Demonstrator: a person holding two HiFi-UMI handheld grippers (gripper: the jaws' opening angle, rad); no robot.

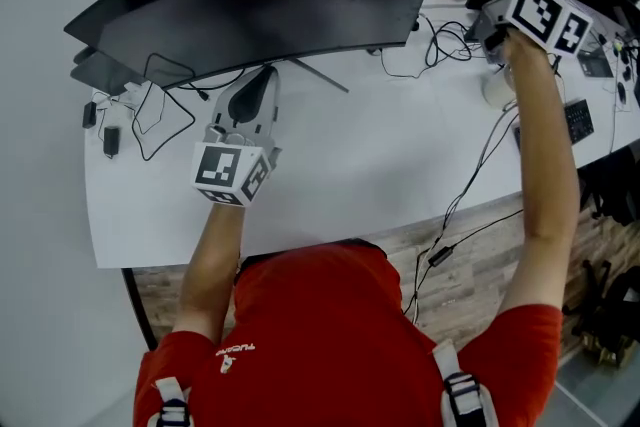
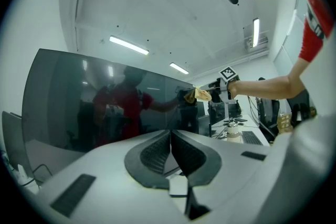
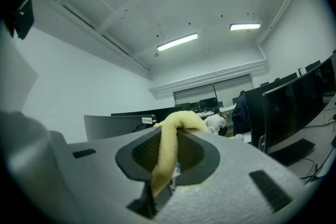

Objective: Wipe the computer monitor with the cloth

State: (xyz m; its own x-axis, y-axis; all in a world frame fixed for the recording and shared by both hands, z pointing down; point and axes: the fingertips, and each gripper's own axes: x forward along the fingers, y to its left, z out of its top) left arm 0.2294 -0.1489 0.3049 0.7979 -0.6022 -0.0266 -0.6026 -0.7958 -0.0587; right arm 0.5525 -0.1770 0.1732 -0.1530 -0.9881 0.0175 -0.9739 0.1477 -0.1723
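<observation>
The right hand-held gripper (image 3: 169, 152) is clamped on the yellow cloth (image 3: 178, 120) and holds it up at the top right corner of the curved monitor (image 1: 260, 15). The left hand-held gripper (image 2: 171, 152) has its jaws together and empty, over the bench (image 1: 380, 165) in front of the screen. To my eye the wiping is only at that corner, and the long dark screen to the left remains to be covered.

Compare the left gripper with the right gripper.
The left gripper is shut and empty; the right gripper is shut on the yellow cloth. The left gripper sits low over the desk below the monitor; the right gripper is raised at the monitor's right end. Both are shut.
</observation>
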